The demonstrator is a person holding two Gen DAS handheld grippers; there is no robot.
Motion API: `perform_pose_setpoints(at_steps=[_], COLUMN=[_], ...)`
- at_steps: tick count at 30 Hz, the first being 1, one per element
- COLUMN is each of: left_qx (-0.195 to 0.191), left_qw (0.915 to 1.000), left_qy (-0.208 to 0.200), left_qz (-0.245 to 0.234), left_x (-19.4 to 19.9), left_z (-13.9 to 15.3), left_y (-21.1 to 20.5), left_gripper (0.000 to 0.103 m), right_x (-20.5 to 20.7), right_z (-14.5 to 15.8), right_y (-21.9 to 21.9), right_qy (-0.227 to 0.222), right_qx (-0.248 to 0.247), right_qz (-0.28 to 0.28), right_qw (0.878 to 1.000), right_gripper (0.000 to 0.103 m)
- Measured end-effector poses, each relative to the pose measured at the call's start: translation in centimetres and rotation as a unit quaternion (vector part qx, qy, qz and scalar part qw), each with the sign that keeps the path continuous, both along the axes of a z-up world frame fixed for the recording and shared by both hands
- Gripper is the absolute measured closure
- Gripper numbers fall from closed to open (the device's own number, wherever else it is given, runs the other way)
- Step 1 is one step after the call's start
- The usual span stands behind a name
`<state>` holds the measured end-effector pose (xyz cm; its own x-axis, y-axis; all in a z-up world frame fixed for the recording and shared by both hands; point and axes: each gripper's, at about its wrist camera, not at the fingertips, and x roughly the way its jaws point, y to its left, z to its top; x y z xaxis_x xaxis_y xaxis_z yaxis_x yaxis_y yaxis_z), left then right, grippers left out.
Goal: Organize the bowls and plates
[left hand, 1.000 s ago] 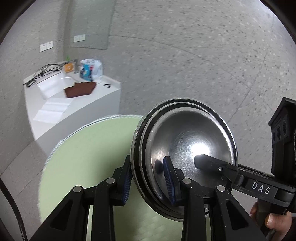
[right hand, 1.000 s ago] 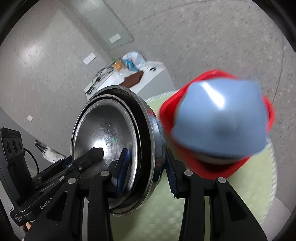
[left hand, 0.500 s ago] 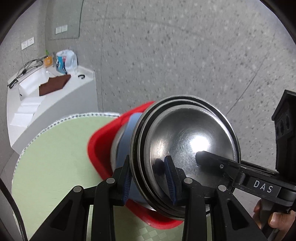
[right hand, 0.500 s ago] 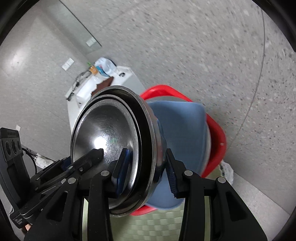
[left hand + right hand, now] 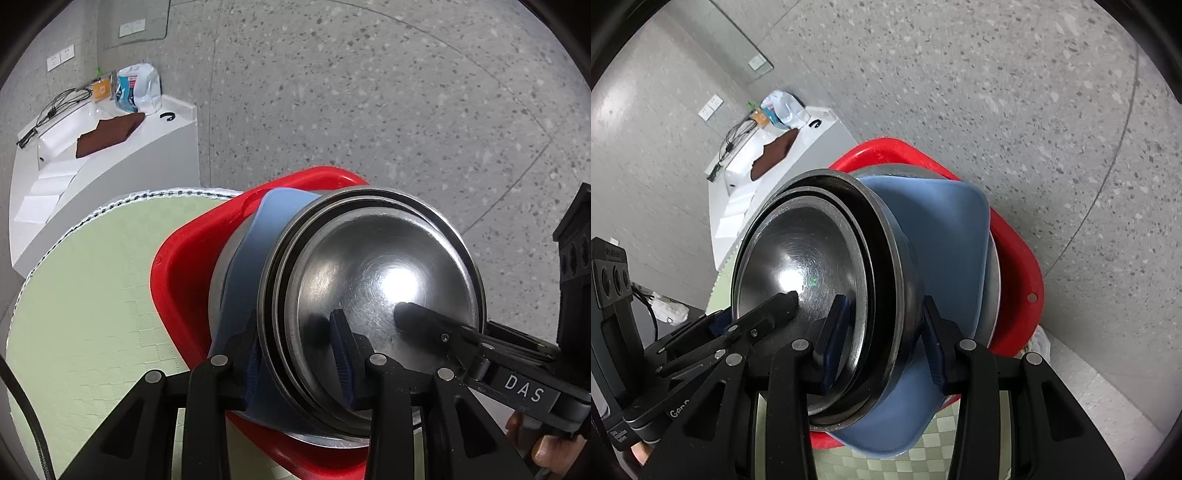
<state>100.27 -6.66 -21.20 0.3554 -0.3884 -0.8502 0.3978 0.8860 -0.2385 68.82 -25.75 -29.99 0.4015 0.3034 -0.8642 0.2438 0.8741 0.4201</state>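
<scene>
A stack of nested steel bowls (image 5: 373,291) is held by both grippers. My left gripper (image 5: 299,354) is shut on its rim from one side. My right gripper (image 5: 882,343) is shut on the rim of the same steel bowls (image 5: 809,273) from the other side. The stack sits over a blue square plate (image 5: 258,258), a steel plate and a red square plate (image 5: 184,266) piled on the green mat. In the right wrist view the blue plate (image 5: 945,243) and the red plate (image 5: 1019,269) lie behind the bowls.
A round table with a pale green woven mat (image 5: 88,302) carries the pile. A white counter (image 5: 122,162) with a brown cloth, cables and a plastic bag stands beyond it. Speckled grey floor lies around.
Both grippers carried the steel bowls over to the red and blue plates and brought them down close onto the pile. The grips on the rim have not changed.
</scene>
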Motion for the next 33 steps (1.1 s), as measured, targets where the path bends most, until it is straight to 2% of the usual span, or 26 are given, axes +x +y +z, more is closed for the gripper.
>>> perform_pose_setpoints(at_steps=[4, 6, 8, 10, 13, 15, 16, 20, 27, 29, 33], left_qx=[0.01, 0.011, 0.001, 0.014, 0.01, 0.003, 0.001, 0.009, 0.02, 0.021, 0.023], left_qw=[0.9999, 0.9998, 0.9998, 0.9989, 0.998, 0.9969, 0.9956, 0.9921, 0.9807, 0.9744, 0.9638], left_qy=[-0.004, -0.005, -0.01, -0.034, -0.044, -0.056, -0.068, -0.1, -0.161, -0.184, -0.214], left_qz=[0.01, 0.015, 0.017, 0.031, 0.044, 0.056, 0.064, 0.075, 0.109, 0.127, 0.157], left_x=[-0.1, -0.4, -0.9, -1.6, -2.5, -3.8, -4.6, -7.6, -15.9, -19.2, -26.6], left_z=[-0.3, -0.3, 0.1, 0.8, 1.6, 2.3, 2.9, 4.4, 8.2, 9.3, 10.9], left_y=[0.1, 0.4, 0.9, 1.2, 2.2, 3.1, 3.6, 5.2, 8.1, 9.4, 11.4], left_gripper=[0.072, 0.069, 0.062, 0.058, 0.054, 0.04, 0.032, 0.031, 0.017, 0.012, 0.008], right_x=[0.2, 0.3, 0.4, 0.3, -0.1, -0.3, -0.4, -1.3, -6.5, -8.6, -14.6], right_z=[0.0, 0.0, 0.1, 0.3, 1.2, 1.8, 1.9, 2.4, 6.7, 8.2, 11.2], right_y=[0.2, 0.3, 0.6, 0.8, 1.0, 1.1, 1.0, 1.2, 2.9, 3.6, 5.2], right_qy=[-0.002, -0.005, -0.007, -0.01, -0.026, -0.033, -0.035, -0.041, -0.093, -0.115, -0.154], right_qx=[-0.005, -0.004, -0.005, -0.006, -0.024, -0.04, -0.037, -0.04, -0.071, -0.078, -0.094], right_qz=[0.006, 0.008, 0.015, 0.017, 0.017, 0.015, 0.016, 0.014, 0.016, 0.021, 0.032], right_qw=[1.0, 1.0, 1.0, 1.0, 0.999, 0.999, 0.999, 0.998, 0.993, 0.99, 0.983], right_gripper=[0.059, 0.053, 0.047, 0.044, 0.034, 0.026, 0.026, 0.026, 0.026, 0.025, 0.019])
